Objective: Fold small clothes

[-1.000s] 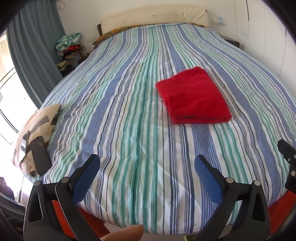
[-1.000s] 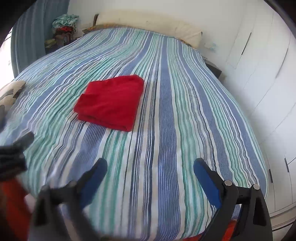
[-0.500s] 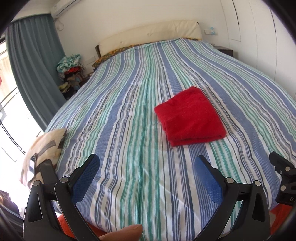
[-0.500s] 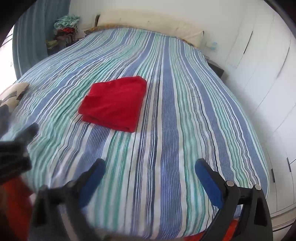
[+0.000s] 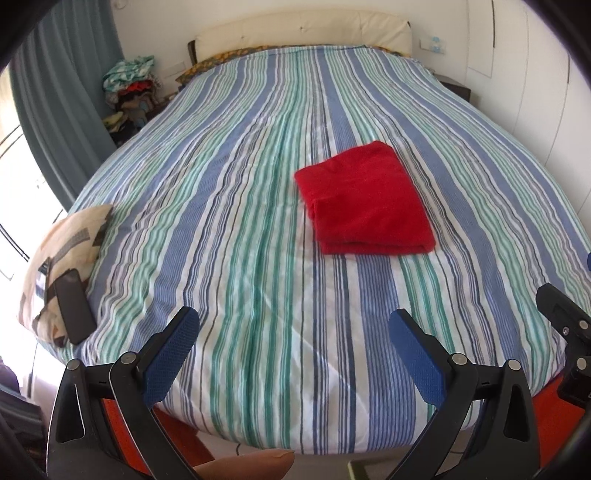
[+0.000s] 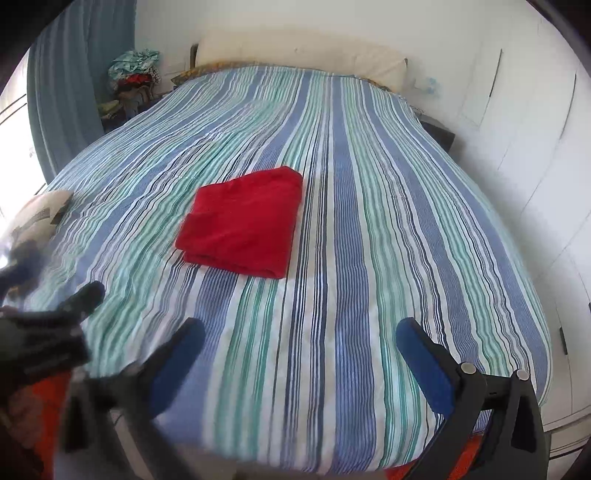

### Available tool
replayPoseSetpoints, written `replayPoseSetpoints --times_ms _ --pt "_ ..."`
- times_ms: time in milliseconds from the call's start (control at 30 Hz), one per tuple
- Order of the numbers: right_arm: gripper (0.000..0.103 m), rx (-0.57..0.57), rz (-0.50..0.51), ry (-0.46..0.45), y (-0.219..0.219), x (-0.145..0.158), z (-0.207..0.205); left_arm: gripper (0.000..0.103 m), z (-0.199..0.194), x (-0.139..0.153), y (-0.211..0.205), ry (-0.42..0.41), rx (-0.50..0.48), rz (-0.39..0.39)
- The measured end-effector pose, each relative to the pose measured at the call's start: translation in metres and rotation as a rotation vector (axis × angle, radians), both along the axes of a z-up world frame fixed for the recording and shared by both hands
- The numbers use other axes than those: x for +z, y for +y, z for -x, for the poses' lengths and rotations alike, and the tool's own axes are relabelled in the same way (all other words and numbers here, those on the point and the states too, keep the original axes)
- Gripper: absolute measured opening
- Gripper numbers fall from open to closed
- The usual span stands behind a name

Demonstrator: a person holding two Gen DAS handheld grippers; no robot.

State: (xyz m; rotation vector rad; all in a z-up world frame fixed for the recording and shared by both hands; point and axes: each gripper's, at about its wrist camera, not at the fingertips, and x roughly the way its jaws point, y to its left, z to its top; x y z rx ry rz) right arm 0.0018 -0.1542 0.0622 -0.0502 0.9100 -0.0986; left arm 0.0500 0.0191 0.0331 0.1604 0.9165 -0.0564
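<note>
The red garment point(image 5: 364, 201) lies folded ahead of our backed-off left tongs point(image 5: 293, 345) and right tongs point(image 6: 301, 349), both apart and empty; probably finished.

Folded red garment point(image 5: 364, 201) flat on bed point(image 5: 236, 206)

Home bedroom: striped bed point(image 5: 258, 206), headboard point(image 5: 303, 33)

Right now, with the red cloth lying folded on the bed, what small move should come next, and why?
Probably draw both hands back from the bed. The red cloth already lies in a tidy folded rectangle on the striped cover, and both the left gripper and right gripper stand open and empty, well short of it. No other loose garment shows on the cover.
</note>
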Motion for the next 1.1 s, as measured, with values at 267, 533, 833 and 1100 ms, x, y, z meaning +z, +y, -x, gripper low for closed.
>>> replayPoseSetpoints --times_ms 267,533,833,1100 --pt "0.102 -0.016 -0.022 0.006 -0.002 0.0 0.0 0.102 0.0 0.004 0.002 0.008 0.01 0.019" --pt "0.102 -0.019 -0.033 -0.002 0.0 0.003 0.001 0.102 0.001 0.007 -0.001 -0.013 -0.002 -0.003" --pt "0.102 -0.021 -0.027 -0.003 -0.001 0.004 0.0 0.102 0.0 0.009 -0.003 -0.021 -0.008 -0.01" --pt "0.102 -0.023 -0.025 -0.004 -0.003 0.004 0.0 0.102 0.003 0.012 -0.006 -0.034 -0.025 0.001"
